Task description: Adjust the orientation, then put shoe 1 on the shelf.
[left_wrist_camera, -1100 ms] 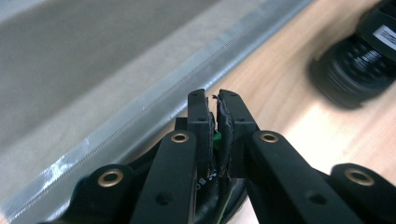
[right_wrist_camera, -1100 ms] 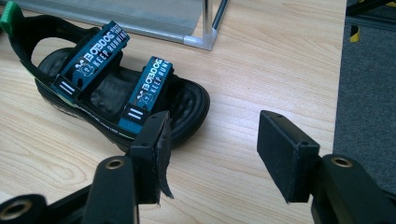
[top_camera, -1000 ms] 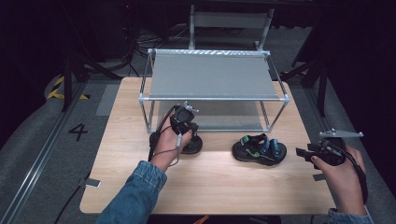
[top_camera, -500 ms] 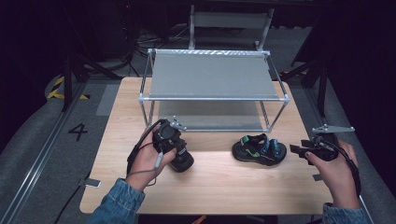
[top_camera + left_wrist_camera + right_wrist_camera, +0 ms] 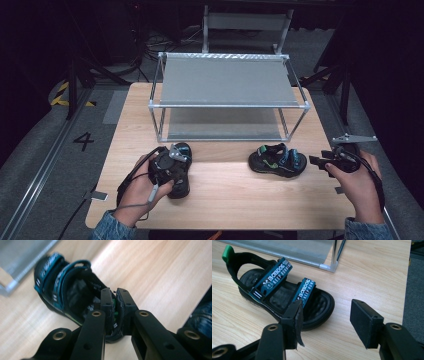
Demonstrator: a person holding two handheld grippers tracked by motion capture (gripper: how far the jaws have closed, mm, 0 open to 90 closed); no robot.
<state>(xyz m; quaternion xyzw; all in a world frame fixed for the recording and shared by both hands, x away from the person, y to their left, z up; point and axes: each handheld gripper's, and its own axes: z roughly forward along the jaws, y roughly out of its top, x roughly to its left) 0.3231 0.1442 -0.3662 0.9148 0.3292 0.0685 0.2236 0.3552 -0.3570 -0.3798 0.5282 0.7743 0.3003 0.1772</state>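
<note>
A black sandal with teal straps [image 5: 181, 149] [image 5: 67, 290] lies at the table's near left, toe end toward the rack. My left gripper [image 5: 170, 167] [image 5: 114, 293] is shut on its heel strap, the jaws nearly touching. I cannot tell whether the sandal is lifted off the wood. The matching sandal [image 5: 277, 160] [image 5: 282, 292] rests flat at the near right, with a green tab at its heel. My right gripper [image 5: 320, 161] [image 5: 325, 307] stands open just right of that sandal's toe, level with the table, with nothing between its pads.
A two-shelf metal rack [image 5: 225, 80] [image 5: 294, 250] stands at the back of the wooden table [image 5: 240, 200]; both grey shelves are bare. Its front right leg [image 5: 334, 255] is close behind the right sandal. The table's right edge is near my right hand.
My left hand has moved toward the near left, away from the rack, taking the sandal with it. The right gripper has stayed almost where it was.
</note>
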